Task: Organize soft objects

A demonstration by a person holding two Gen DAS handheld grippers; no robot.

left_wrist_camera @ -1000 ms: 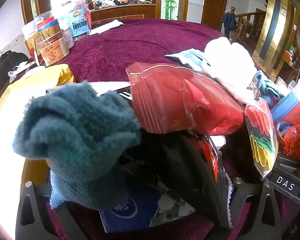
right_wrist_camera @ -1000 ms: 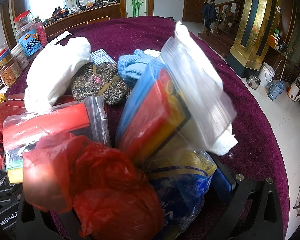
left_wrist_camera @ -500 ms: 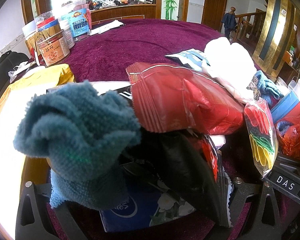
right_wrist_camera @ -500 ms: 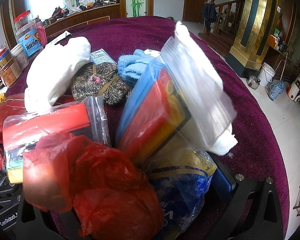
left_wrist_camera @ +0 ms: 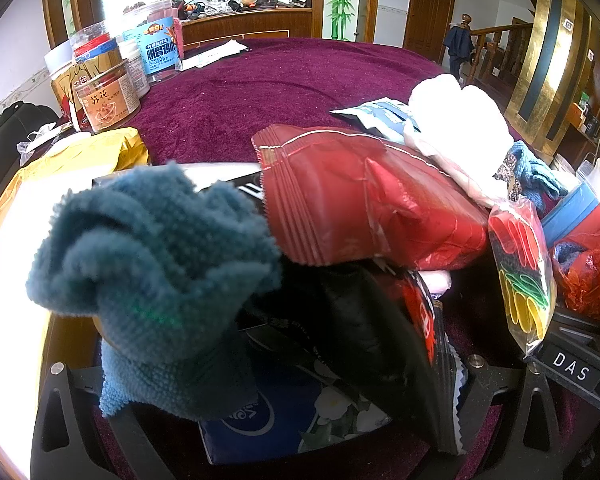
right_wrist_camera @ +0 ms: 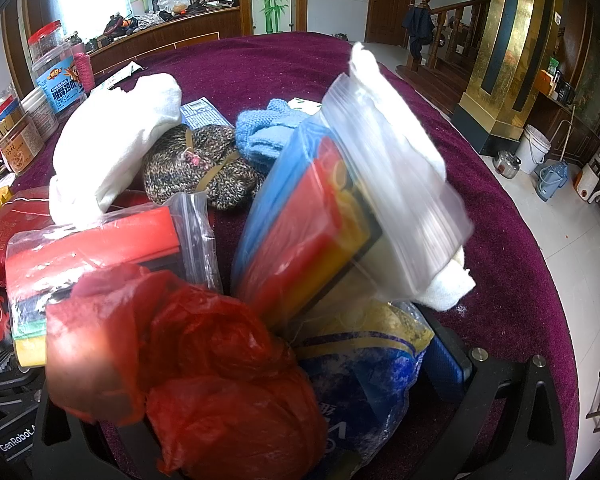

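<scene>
A heap of soft things covers the purple tablecloth (left_wrist_camera: 260,92). In the left wrist view a teal towel (left_wrist_camera: 152,272), a red snack bag (left_wrist_camera: 360,200), a black packet (left_wrist_camera: 364,336) and a blue tissue pack (left_wrist_camera: 268,420) lie over my left gripper (left_wrist_camera: 284,400); its fingertips are hidden. In the right wrist view a red plastic bag (right_wrist_camera: 204,360), a zip bag of coloured sponges (right_wrist_camera: 340,216) and a blue-yellow bag (right_wrist_camera: 364,380) lie over my right gripper (right_wrist_camera: 292,412); its fingertips are hidden too. A white cloth (right_wrist_camera: 116,152), a speckled knit (right_wrist_camera: 204,168) and a light blue knit (right_wrist_camera: 272,128) lie behind.
Jars and tubs of snacks (left_wrist_camera: 108,80) stand at the far left of the table. A yellow packet (left_wrist_camera: 84,156) lies beside them. The table edge (right_wrist_camera: 540,280) drops to a tiled floor on the right, with a bucket (right_wrist_camera: 534,152) and kettle there.
</scene>
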